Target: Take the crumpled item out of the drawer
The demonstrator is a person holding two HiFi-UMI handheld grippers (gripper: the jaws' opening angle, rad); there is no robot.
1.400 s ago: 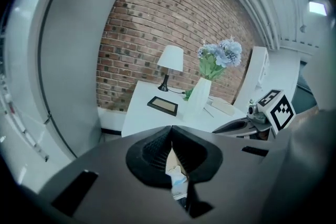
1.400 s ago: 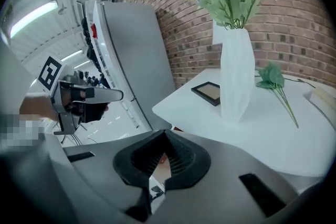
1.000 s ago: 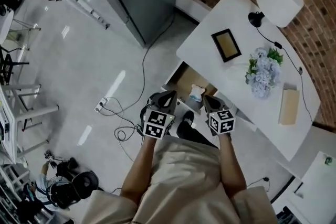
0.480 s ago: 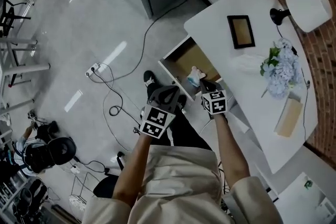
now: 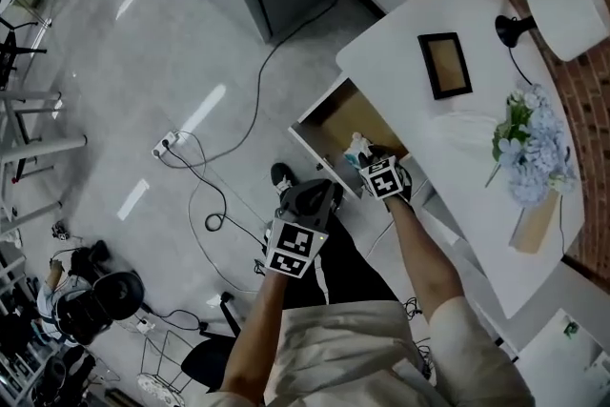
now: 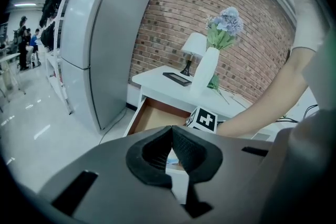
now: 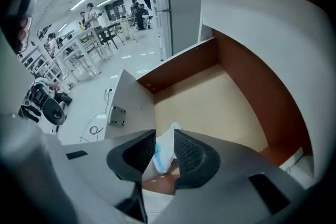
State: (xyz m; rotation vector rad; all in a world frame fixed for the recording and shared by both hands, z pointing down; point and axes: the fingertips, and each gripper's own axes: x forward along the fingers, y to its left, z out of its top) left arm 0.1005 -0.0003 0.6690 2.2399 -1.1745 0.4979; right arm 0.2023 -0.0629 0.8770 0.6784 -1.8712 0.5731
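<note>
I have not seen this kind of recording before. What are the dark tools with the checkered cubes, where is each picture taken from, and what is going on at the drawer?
There is no robot here. A person holds a two-jaw gripper in each hand, and the marker cubes are part of those grippers. The overhead picture comes from a camera on the person's head, looking steeply down. The other two come from cameras that ride on each gripper and look along its jaws.

The left gripper has its jaws together and holds nothing, short of the drawer. The right gripper reaches into the open wood-lined drawer of the white desk. Its jaws are opening, with the crumpled white-and-blue item between them.

On the desk stand a dark picture frame, a white lamp and a white vase of pale flowers.
</note>
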